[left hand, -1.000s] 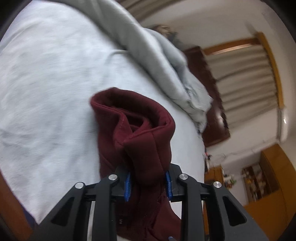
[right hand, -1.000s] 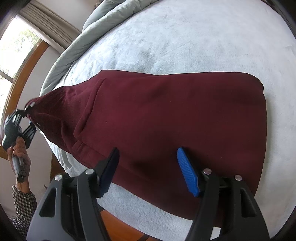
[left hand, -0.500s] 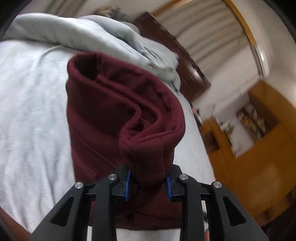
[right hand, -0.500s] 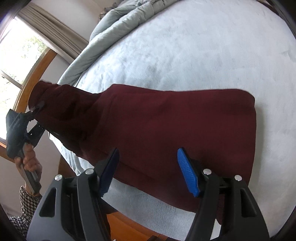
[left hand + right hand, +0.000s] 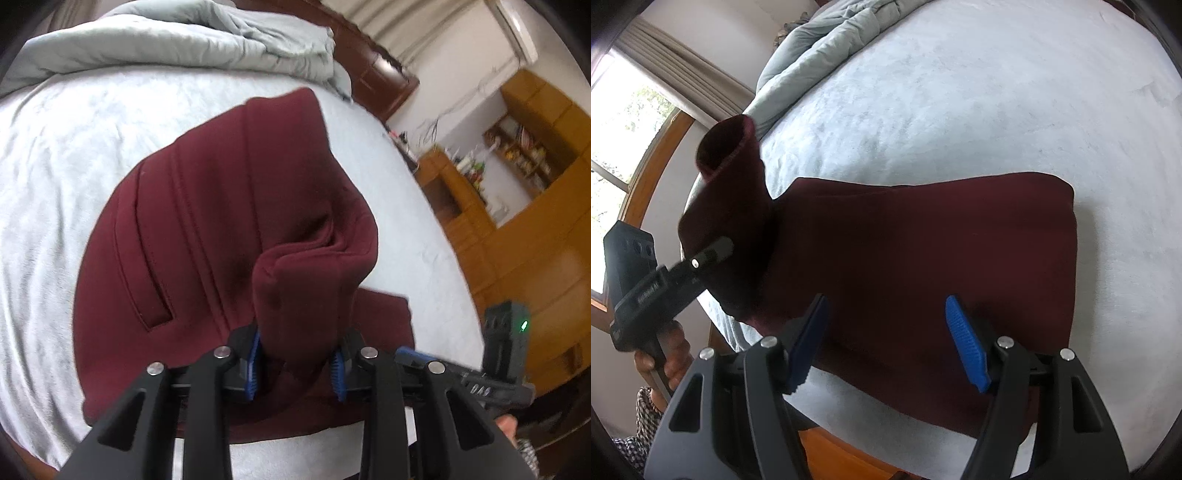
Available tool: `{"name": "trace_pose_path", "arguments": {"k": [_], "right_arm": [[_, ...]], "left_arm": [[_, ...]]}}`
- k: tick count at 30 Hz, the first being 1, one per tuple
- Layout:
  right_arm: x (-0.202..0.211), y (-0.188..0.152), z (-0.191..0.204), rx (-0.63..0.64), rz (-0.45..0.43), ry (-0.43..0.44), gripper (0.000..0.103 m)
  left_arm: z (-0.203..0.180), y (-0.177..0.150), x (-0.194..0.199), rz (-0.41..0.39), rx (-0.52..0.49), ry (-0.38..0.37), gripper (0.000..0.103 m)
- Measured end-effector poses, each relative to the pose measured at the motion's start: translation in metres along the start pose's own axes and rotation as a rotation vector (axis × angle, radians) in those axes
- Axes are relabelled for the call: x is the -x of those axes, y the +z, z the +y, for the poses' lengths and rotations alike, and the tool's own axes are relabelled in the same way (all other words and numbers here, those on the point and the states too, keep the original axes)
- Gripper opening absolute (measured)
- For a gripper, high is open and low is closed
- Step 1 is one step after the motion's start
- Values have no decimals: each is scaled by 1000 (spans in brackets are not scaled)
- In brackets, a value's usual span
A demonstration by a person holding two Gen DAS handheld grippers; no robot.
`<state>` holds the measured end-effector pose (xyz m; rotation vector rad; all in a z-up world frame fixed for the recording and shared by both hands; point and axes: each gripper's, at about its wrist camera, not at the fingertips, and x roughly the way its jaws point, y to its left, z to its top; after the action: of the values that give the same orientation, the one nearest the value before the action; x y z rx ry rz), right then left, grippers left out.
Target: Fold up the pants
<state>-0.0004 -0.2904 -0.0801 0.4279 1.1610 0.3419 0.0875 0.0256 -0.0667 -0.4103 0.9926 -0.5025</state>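
Note:
The maroon pants (image 5: 923,251) lie on the light grey bed (image 5: 960,110), one end lifted. My left gripper (image 5: 297,363) is shut on the pants' (image 5: 207,221) waistband end and holds it above the rest of the garment, folding it over. It also shows in the right wrist view (image 5: 713,254), at the left, with the raised fabric. My right gripper (image 5: 890,343) is open and empty, hovering over the near edge of the flat part of the pants. It shows at the lower right of the left wrist view (image 5: 502,354).
A rumpled grey duvet (image 5: 184,48) lies at the far side of the bed. A dark wooden headboard (image 5: 376,77) and wooden cabinets (image 5: 517,206) stand beyond. A window (image 5: 624,147) is at the left. The bed's wooden frame (image 5: 842,458) runs along the near edge.
My left gripper has carried the held end of the pants up and over toward the right gripper, folding the garment. The right gripper stays open above the near edge.

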Motion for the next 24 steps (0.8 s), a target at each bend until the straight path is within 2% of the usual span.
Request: {"name": "trace_pose_path", "arguments": {"k": [4,6,8,10,11,12,15,16,18,20,21,22,24], "right_arm": [[-4,1,-7,-15,5,5,67],[-7,0,-11,-24,11,0,69],[-10,-1,-14,-28,10,5,69],[-11,-2,-16,-23,9,7,69],[-12,-3,-16,-21,12,9,69],[-12,-2,-17,-21,13,11,69],[-11,-1,-18,-23,15,20,69],[-11,0,-18,-28,17,24,70],[-6,0,-16,-41,16,29,72],[-1,3,-6,-31,10,50,81],[1,4,-1,-25,11,63,84],[2,6,5,-19,16,80,88],[-1,12,18,-8,38,110,89]], "left_arm": [[-19,-9,-17,49,-89,73,33],[-27,-12,-26,80,-125,87,52],[-29,-13,-33,112,-121,60,63],[-39,-14,-34,110,-143,51,75],[-44,-13,-32,121,-153,27,84],[-49,-13,-29,133,-156,2,89],[-46,-5,1,133,-160,-130,91],[-42,-3,10,114,-154,-126,93],[-28,1,28,55,-122,-61,96],[1,10,45,-1,-57,48,96],[12,13,48,-13,-26,103,96],[27,16,49,-17,19,189,96],[47,19,46,2,63,270,95]]}}
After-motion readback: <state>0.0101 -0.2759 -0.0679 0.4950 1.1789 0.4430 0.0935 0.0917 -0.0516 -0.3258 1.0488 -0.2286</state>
